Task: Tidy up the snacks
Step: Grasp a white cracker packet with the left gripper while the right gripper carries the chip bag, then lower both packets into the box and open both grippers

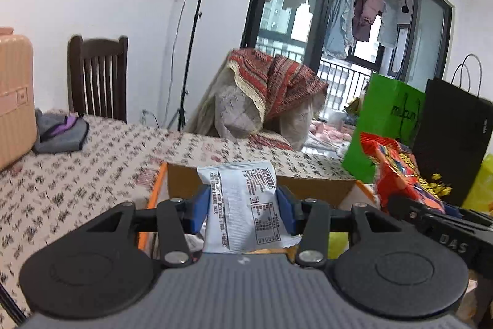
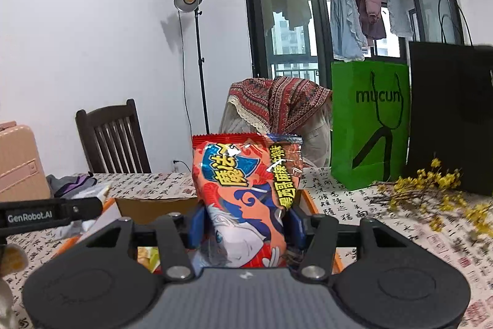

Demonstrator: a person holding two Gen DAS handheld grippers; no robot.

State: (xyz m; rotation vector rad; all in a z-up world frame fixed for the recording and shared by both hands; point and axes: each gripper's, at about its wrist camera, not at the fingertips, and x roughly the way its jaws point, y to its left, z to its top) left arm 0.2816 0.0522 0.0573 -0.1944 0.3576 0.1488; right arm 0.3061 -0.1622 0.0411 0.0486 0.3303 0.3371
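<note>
My left gripper (image 1: 243, 202) is shut on a white snack packet (image 1: 246, 205) with black print, held upright above an open cardboard box (image 1: 314, 190) with an orange rim. My right gripper (image 2: 245, 225) is shut on a red and orange snack bag (image 2: 246, 190) with a cartoon face, held upright over the same box (image 2: 148, 207). In the left wrist view the red bag (image 1: 400, 171) and the right gripper's arm show at the right. In the right wrist view the left gripper's arm (image 2: 46, 216) shows at the left, with the white packet (image 2: 95, 193) partly hidden behind it.
The table (image 1: 92, 168) has a calligraphy-print cloth. A green paper bag (image 2: 369, 122) and a black paper bag (image 2: 453, 116) stand at the back right, with yellow flowers (image 2: 437, 190) in front. A grey pouch (image 1: 61, 134), a pink suitcase (image 1: 14, 97) and a wooden chair (image 1: 98, 76) are at the left.
</note>
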